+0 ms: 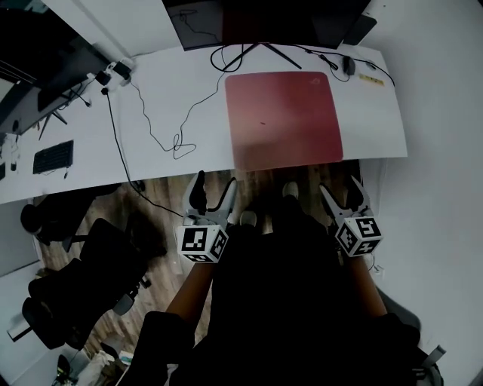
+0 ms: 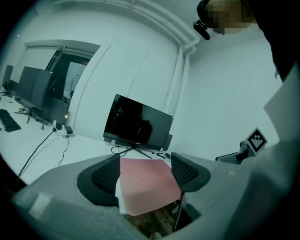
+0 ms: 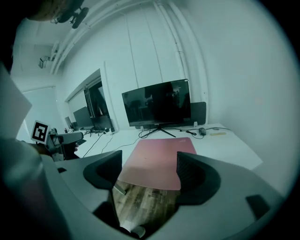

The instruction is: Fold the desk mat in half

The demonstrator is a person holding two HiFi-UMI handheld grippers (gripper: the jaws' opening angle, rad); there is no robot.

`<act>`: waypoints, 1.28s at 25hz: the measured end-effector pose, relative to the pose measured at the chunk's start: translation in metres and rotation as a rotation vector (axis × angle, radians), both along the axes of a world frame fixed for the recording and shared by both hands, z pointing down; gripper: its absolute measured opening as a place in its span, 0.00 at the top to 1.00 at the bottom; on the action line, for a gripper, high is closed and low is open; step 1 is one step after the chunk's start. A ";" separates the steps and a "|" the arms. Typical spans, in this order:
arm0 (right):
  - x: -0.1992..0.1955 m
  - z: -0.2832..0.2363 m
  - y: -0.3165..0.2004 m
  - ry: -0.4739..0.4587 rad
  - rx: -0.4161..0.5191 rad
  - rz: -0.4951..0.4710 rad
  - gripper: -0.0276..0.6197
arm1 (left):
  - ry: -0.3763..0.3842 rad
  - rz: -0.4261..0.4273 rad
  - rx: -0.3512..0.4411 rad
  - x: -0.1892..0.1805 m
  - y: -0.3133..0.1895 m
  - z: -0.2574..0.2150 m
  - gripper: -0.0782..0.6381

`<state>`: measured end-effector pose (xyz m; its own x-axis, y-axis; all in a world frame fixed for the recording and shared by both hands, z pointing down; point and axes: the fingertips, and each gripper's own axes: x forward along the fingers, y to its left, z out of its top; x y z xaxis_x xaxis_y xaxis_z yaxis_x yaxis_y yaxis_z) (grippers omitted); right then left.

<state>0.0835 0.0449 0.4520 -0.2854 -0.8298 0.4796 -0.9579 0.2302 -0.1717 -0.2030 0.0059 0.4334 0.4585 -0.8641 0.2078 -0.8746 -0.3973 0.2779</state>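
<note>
My left claw point(image 1: 215, 185) and right claw point(image 1: 339, 186) are both open and empty, and the flat red rectangular desk mat point(image 1: 283, 117) lies at 12 o'clock on the white tabletop point(image 1: 162, 87), about equally near both.

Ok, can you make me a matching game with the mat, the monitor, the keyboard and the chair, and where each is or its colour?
1 mat
2 monitor
3 keyboard
4 chair

A on the floor
B red
C on the desk, far left
D back of the desk

Pairs: 1-B, 2-D, 3-C, 4-A
</note>
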 end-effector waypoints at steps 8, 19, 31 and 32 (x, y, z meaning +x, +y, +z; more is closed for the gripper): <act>0.084 0.001 -0.069 -0.069 0.011 0.009 0.42 | -0.086 0.005 -0.060 0.066 -0.024 0.020 0.43; 0.155 0.077 -0.095 -0.035 -0.091 -0.021 0.42 | -0.151 -0.052 -0.164 0.103 -0.055 0.066 0.43; 0.171 0.150 -0.107 -0.113 -0.256 0.019 0.42 | -0.112 -0.164 -0.360 0.087 -0.063 0.140 0.43; 0.170 0.154 -0.109 -0.112 -0.266 0.035 0.42 | -0.109 -0.158 -0.371 0.085 -0.064 0.146 0.43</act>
<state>0.2538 -0.0646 0.6059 -0.3227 -0.6894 0.6485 -0.9360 0.1305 -0.3270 -0.1180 -0.0580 0.5795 0.2843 -0.7793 0.5584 -0.9490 -0.1458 0.2796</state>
